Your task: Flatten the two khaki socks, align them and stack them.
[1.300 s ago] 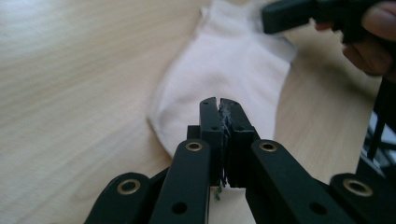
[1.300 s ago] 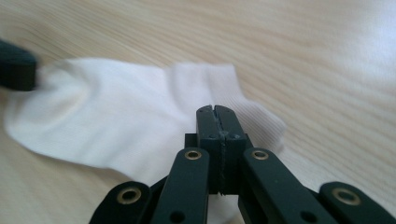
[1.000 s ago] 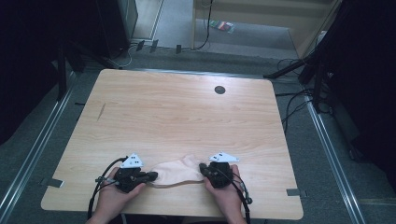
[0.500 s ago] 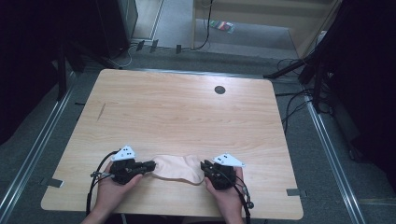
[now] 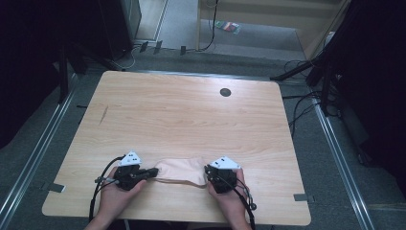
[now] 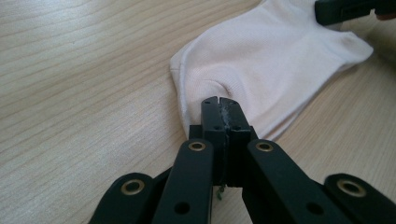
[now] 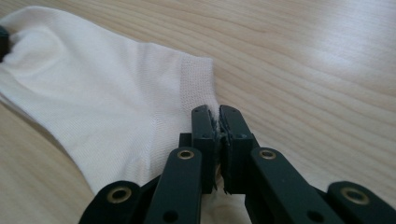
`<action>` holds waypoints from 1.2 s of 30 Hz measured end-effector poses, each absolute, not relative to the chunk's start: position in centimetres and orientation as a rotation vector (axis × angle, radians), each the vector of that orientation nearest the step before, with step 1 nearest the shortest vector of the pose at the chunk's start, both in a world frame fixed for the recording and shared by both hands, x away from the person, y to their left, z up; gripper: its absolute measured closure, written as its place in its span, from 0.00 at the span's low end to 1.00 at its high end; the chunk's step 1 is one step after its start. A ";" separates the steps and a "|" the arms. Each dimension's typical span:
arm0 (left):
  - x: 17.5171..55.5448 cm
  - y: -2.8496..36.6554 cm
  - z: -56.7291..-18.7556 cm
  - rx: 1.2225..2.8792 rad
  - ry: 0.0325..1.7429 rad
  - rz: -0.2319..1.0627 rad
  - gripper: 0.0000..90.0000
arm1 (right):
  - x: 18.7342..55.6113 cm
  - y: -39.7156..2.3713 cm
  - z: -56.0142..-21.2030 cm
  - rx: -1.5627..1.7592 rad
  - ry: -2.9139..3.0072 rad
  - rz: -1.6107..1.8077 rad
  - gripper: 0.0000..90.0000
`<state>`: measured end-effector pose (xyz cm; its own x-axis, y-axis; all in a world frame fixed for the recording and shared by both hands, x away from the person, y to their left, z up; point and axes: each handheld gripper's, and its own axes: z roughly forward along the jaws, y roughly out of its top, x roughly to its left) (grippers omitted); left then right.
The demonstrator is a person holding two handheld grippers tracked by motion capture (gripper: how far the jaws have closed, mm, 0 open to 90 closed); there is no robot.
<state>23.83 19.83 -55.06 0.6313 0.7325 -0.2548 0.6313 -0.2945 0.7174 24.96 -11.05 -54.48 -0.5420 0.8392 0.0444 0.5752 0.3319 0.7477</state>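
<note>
A pale pink ankle sock (image 5: 179, 171) lies flat on the wooden table (image 5: 191, 120) near its front edge, stretched between my two grippers. My left gripper (image 5: 154, 171) is shut on the sock's left end. In the left gripper view its jaws (image 6: 218, 100) have just been closing and pinch a fold of the sock (image 6: 261, 60). My right gripper (image 5: 208, 173) is shut on the right end. In the right gripper view its jaws (image 7: 214, 111) have just been closing and clamp the ribbed cuff of the sock (image 7: 93, 93). The right gripper's jaw tip (image 6: 350, 9) shows at the far end in the left gripper view.
A dark round grommet (image 5: 225, 92) sits at the table's back centre, and a short dark mark (image 5: 104, 114) at the left. Cables (image 5: 297, 115) and dark stands lie on the floor to the right of the table. The table's front edge is just under both hands.
Both hands have stayed about where they were. The sock between them looks spread a little fuller than one second ago.
</note>
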 end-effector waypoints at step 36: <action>24.2 19.3 -54.9 2.049 1.045 0.308 0.99 | 27.3 -12.8 -54.7 1.383 2.375 1.230 1.00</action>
